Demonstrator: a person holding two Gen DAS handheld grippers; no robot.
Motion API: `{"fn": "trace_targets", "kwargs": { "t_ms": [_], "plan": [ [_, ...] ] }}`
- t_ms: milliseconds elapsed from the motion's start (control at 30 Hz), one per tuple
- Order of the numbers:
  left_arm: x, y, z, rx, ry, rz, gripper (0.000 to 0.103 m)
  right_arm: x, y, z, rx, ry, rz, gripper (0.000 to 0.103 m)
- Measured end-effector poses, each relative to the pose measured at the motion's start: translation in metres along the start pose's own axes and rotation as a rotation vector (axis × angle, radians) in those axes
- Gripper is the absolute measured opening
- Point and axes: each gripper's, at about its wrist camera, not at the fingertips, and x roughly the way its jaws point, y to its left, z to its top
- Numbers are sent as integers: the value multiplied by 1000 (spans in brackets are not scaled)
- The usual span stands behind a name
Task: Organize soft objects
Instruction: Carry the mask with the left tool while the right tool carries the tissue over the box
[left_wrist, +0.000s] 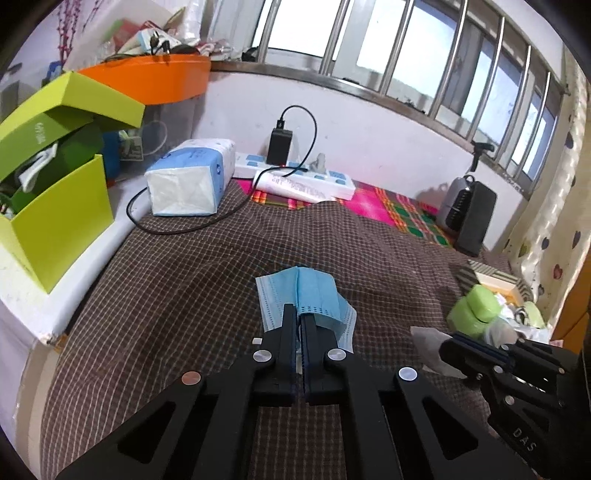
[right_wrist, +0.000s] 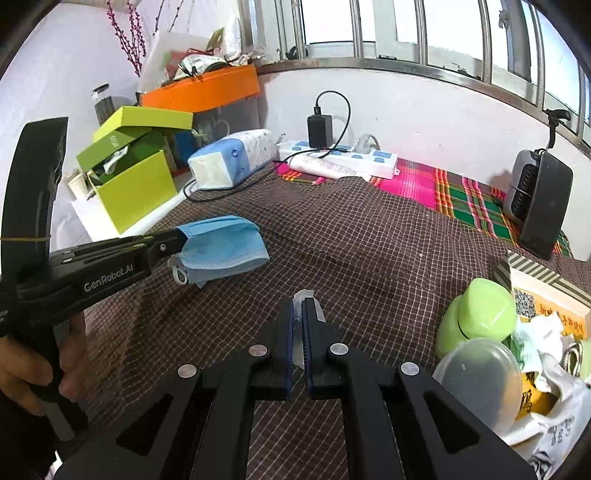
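A blue surgical face mask, folded over, is pinched in my shut left gripper just above the brown checked cloth. In the right wrist view the mask hangs from the left gripper at the left. My right gripper is shut on a thin clear plastic wrapper. It shows in the left wrist view at the lower right with the wrapper sticking out.
A tissue pack, a power strip with charger and cable, and an open green box stand at the back left. A small fan stands back right. Green containers and bags lie at the right.
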Motion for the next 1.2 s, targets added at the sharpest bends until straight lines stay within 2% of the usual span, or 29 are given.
{"fn": "trace_targets", "kwargs": {
  "t_ms": [600,1200],
  "plan": [
    [-75,-39,-36,16,-36,-92,3,-77,-1,-22,36,-109,51,5],
    [-112,-96,-56,115,-46,-174,3,-133,-5,-50,47,-169,17,5]
  ]
}}
